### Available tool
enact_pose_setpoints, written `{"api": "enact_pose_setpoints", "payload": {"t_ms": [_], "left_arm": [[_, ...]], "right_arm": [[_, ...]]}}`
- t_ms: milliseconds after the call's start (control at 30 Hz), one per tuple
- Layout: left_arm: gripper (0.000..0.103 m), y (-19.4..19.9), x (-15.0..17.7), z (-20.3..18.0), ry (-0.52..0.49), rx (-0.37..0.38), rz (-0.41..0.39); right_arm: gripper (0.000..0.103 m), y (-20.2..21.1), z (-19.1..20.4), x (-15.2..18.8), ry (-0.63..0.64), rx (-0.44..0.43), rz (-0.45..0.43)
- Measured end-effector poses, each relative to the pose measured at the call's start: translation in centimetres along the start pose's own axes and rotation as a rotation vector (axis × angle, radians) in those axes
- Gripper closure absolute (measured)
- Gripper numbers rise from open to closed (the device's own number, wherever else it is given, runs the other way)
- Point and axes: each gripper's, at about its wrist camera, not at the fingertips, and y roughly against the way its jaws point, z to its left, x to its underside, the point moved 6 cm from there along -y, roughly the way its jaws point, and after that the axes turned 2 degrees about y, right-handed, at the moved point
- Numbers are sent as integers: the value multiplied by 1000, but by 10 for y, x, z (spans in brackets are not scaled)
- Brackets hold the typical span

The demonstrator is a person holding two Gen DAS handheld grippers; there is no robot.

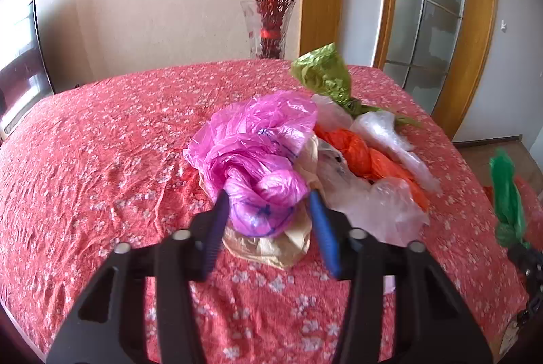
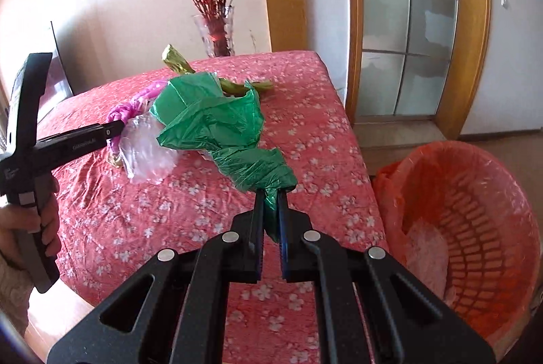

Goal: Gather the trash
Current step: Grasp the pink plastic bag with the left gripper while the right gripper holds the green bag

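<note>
Nearest us, the right tool [image 2: 270, 214] is clamped on the twisted neck of the green bag [image 2: 217, 123], w/ the crumpled body standing up past the tips, clear of the table [image 2: 322, 133]. We'd say we hold it by the knot because that's the only firm bit; the rest is loose film.

Right of that tool, down by the table edge, sits the bin [image 2: 475, 228], orange liner folded over the rim, mouth open twd us. Looks like it's parked there so a short swing drops things in. Our guess: green bag goes in next.

Left tool [image 1: 268, 211] has its jaws partly apart, straddling the knotted end of the pink bag [image 1: 251, 140]. Left finger looks to touch the plastic, right one stands just off it, so no grip yet as far as we can tell. Pink bag rests on a beige bag [image 1: 271, 245], right at the tips.

Beyond & right of the left tool lies the rest of the pile: orange bag [image 1: 359, 153], clear bags [image 1: 380, 204], olive bag [image 1: 322, 72] farthest. All bunched together, prob. so each tool reaches w/o stretching. Most of the trash is not yet collected.
</note>
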Motion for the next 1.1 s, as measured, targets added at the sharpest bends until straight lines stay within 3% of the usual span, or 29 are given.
{"api": "enact_pose_setpoints", "payload": {"t_ms": [167, 233, 333, 600, 1100], "left_arm": [[75, -11, -4, 4, 9, -33, 21], [89, -12, -5, 6, 19, -23, 24], [94, -4, -9, 14, 35, 6, 4], [96, 38, -22, 27, 18, 65, -65], [97, 100, -41, -4, 0, 165, -182]], "right_arm": [[95, 0, -9, 4, -15, 6, 9], [95, 1, -11, 4, -18, 10, 8], [95, 3, -14, 3, -21, 17, 2], [95, 10, -23, -3, -42, 34, -19], [95, 30, -41, -9, -72, 71, -53]]}}
